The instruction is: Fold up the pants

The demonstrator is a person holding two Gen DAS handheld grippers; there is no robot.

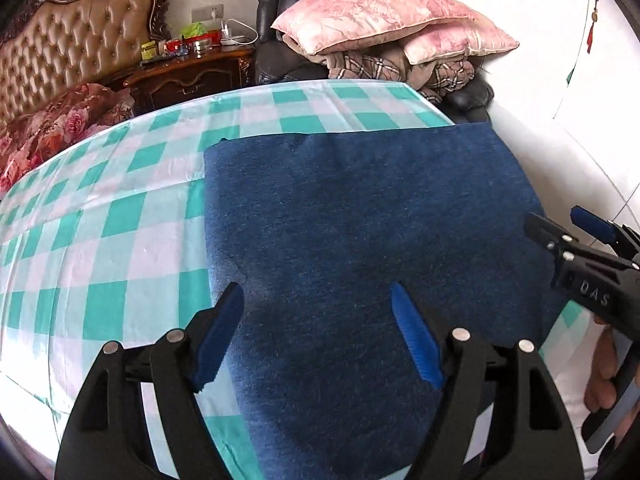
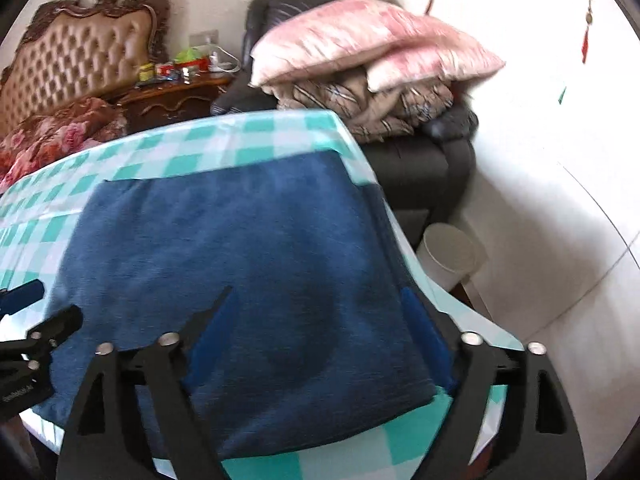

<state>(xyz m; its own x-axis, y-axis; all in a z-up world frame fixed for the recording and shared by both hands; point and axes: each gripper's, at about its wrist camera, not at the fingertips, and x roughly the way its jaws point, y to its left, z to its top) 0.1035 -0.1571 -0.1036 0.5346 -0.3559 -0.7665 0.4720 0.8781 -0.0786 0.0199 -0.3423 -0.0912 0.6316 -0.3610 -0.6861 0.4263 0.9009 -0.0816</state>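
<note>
1. In the left wrist view, a brown padded headboard (image 1: 68,44) stands at ten o'clock, with a red flowered blanket (image 1: 52,124) under it.
2. A dark wooden nightstand (image 1: 188,76) is at eleven o'clock, with small things on top.
3. The checked sheet (image 1: 100,208) covers the bed, from nine o'clock to the middle.
4. The pants (image 1: 360,220) are blue and lie flat on the sheet, folded into a wide block. They fill the middle and reach to six o'clock.
5. The left gripper (image 1: 318,332) is at six o'clock above the pants. Its jaws are wide apart and hold nothing.
6. Pink pillows (image 1: 380,12) lie at one o'clock on folded blankets.
7. The right gripper (image 2: 316,336) is over the right part of the pants (image 2: 240,240) in its own view. Its jaws are also wide apart and hold nothing.
8. In the right wrist view, a white bin (image 2: 448,256) stands on the floor at three o'clock, beside the bed.
</note>
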